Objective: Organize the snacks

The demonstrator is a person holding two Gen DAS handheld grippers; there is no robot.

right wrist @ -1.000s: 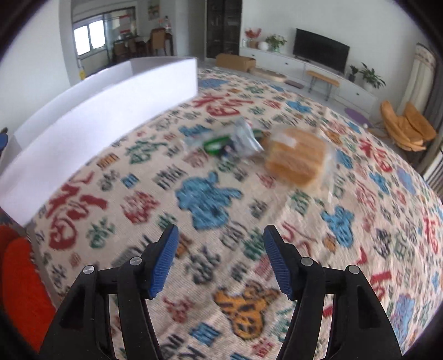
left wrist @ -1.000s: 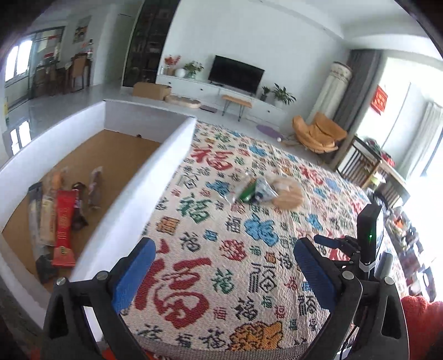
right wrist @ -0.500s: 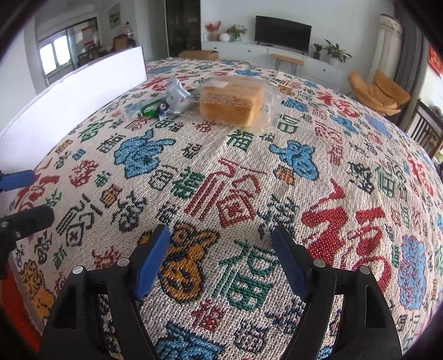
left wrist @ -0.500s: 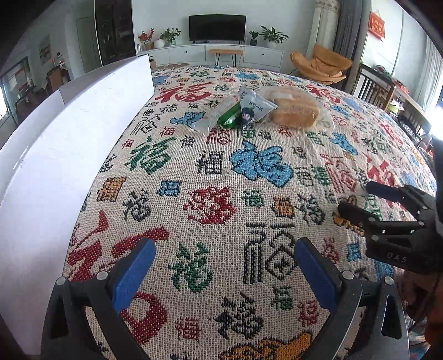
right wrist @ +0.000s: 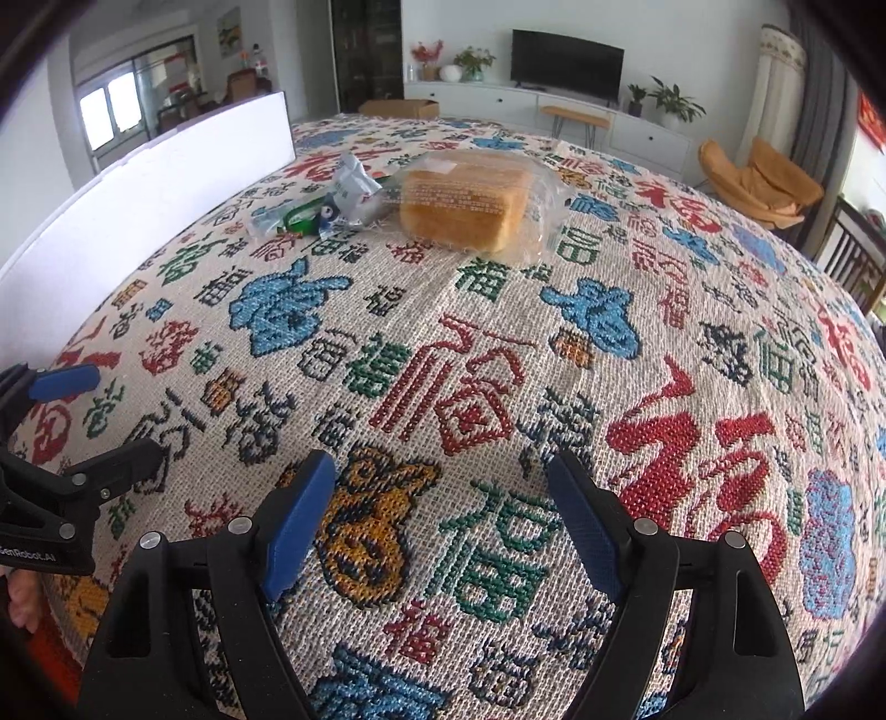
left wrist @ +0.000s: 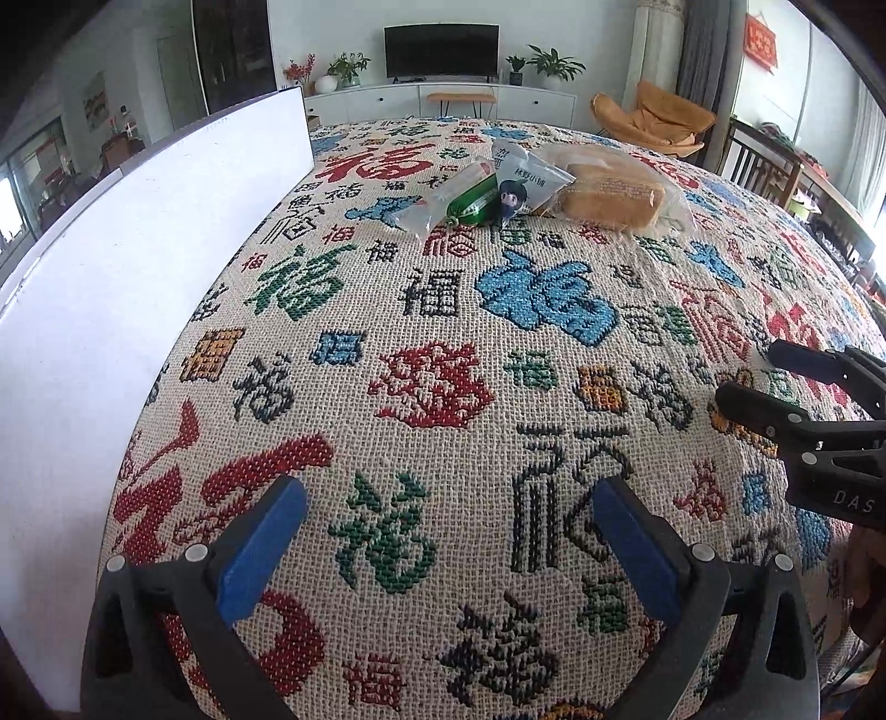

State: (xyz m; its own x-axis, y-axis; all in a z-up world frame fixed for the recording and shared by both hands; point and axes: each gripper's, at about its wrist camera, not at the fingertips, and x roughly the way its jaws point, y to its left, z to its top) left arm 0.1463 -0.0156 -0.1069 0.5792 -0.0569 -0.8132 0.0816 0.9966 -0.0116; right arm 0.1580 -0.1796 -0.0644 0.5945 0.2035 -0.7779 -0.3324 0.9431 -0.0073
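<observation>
1. Left tool (left wrist: 443,548): blue-padded fingers spread wide, nothing between them, hovering low over the near part of the worktop (left wrist: 554,343).
2. Right tool (right wrist: 440,526): fingers likewise spread, empty, low over the near cloth. It also shows at the right edge of the left wrist view, side-on.
3. The two tools sit side by side, apart, each visible in the other's camera.
4. Worktop covered by a woven cloth (right wrist: 498,387) with red, blue, green and black characters on beige.
5. Snacks lie together toward the far side of the worktop, well apart from both tools. Bagged bread loaf (right wrist: 462,207) in clear wrap on the right of the group.
6. Small white snack pouch (left wrist: 526,185) with a cartoon figure, just left of the bread and touching its wrap.
7. Green-labelled item in a clear sleeve (left wrist: 459,202), leftmost, lying diagonally against the pouch.
8. White box wall (left wrist: 138,266) runs along the left edge of the worktop, taller than the cloth surface; its inside is hidden from both views.
9. Open cloth lies between the tools and the snacks; no object sits on that stretch.
10. Background: television (left wrist: 442,49) on a low white cabinet, potted plants, orange lounge chair (right wrist: 761,180), dark wooden chairs at far right.
</observation>
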